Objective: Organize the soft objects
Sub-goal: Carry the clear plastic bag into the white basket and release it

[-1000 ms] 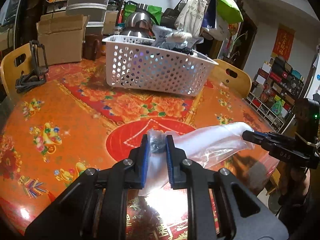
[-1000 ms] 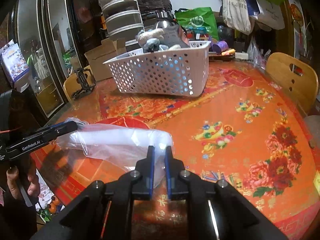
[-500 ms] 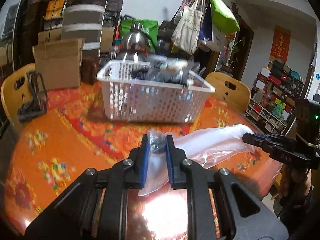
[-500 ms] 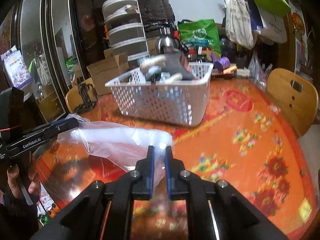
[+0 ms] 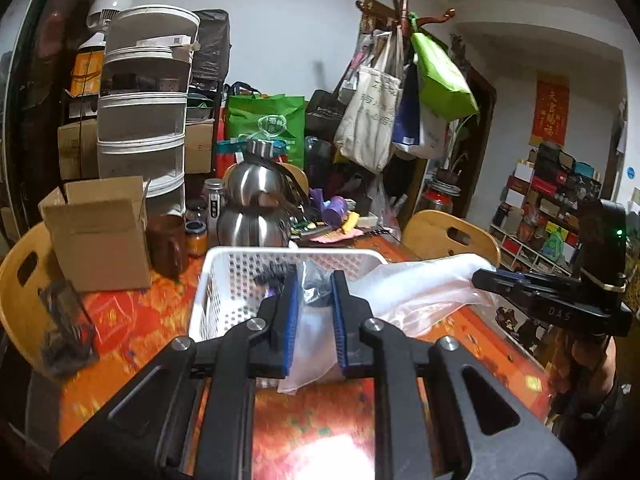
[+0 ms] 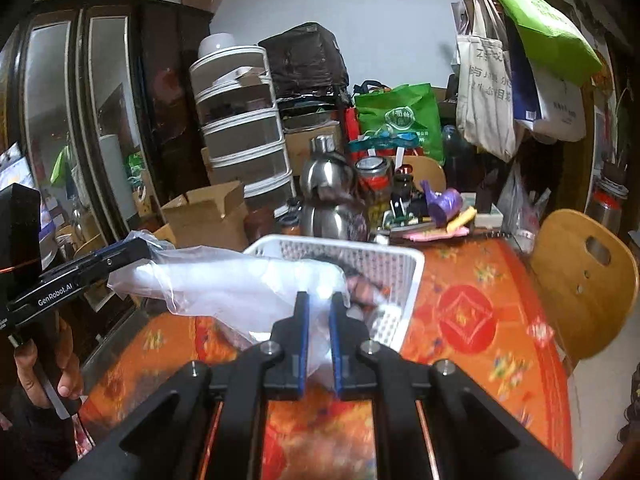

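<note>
Two blue-padded fingers of the left gripper (image 5: 314, 280) pinch one crumpled end of a clear, filmy plastic bag (image 5: 416, 288), with dark folds bunched between them. The bag stretches above the perforated white basket (image 5: 224, 276), which stands on the glossy orange floral tabletop (image 5: 120, 320). The right gripper (image 5: 486, 278) clamps the far end.

Seen from the right wrist, the right gripper (image 6: 318, 304) is nearly closed on the bag (image 6: 240, 284), over the basket's (image 6: 408, 276) near edge. The left gripper (image 6: 140, 248) grips the opposite end.
</note>
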A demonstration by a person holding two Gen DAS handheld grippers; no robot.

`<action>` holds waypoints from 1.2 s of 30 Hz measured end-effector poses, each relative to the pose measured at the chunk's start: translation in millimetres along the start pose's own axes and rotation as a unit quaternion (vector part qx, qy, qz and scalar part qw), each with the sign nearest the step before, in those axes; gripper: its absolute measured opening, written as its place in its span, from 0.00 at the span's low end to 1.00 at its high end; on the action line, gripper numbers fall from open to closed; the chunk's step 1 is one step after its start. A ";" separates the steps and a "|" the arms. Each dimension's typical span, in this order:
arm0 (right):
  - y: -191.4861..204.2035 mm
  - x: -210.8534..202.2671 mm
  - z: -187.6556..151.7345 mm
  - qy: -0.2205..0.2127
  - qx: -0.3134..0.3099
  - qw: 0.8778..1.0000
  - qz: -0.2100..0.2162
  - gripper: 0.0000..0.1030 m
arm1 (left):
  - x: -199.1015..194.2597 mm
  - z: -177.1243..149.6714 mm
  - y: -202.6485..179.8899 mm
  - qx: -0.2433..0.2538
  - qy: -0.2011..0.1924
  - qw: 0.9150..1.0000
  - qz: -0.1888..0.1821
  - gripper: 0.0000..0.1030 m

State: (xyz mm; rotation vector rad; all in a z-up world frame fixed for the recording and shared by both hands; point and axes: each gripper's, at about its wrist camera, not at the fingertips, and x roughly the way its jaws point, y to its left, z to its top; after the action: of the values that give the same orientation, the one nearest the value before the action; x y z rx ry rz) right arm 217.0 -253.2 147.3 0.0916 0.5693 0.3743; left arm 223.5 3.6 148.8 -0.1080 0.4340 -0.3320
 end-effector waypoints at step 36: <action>-47.3 132.8 25.2 0.067 -0.009 0.995 -0.070 0.82 | 189.8 15.9 50.0 -0.011 0.112 0.986 0.120 0.98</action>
State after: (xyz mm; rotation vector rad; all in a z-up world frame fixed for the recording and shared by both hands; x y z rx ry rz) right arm 349.0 -247.5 92.0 0.0092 0.7003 0.2506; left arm 407.1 -12.9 79.6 -0.0396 0.6678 -0.1013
